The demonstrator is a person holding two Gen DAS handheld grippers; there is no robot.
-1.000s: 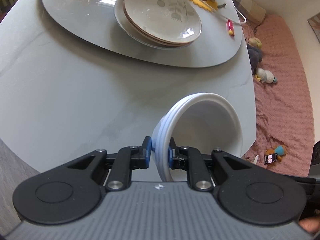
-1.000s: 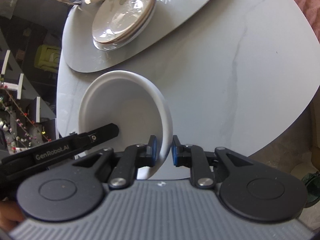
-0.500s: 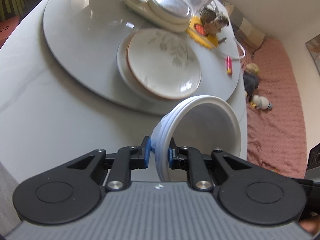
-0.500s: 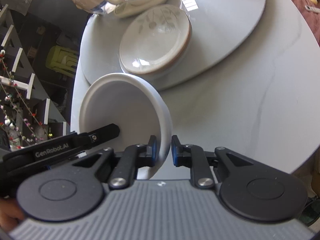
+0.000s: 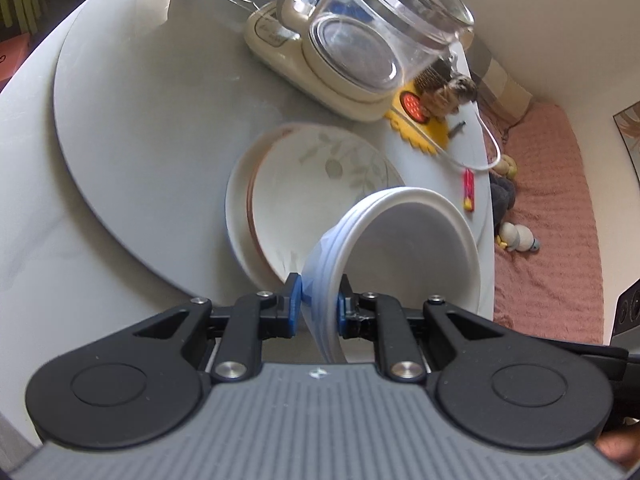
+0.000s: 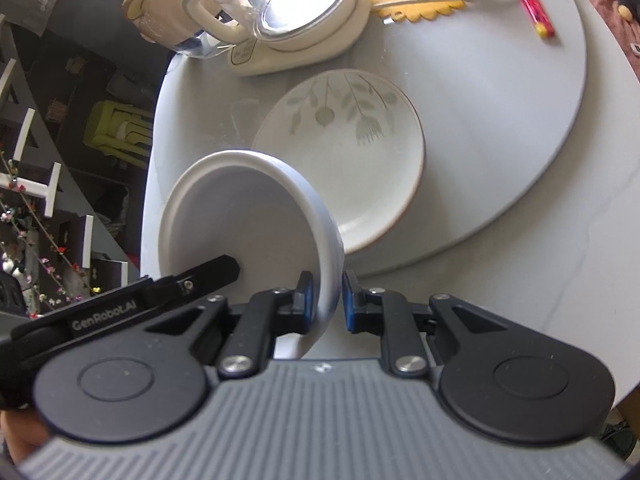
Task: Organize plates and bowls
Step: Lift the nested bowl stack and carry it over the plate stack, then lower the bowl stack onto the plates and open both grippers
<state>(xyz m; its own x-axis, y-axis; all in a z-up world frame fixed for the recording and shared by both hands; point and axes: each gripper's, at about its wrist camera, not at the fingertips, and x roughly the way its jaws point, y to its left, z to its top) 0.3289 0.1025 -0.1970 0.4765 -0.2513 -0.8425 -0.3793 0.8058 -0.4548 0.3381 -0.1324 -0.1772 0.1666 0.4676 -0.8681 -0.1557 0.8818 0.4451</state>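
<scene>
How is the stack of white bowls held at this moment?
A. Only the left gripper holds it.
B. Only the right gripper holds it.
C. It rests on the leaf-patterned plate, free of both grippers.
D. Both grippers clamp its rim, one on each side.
D: the left gripper pinches the rim of the stack of white bowls on one side, and the right gripper pinches the opposite rim, above the leaf-patterned plate.
</scene>
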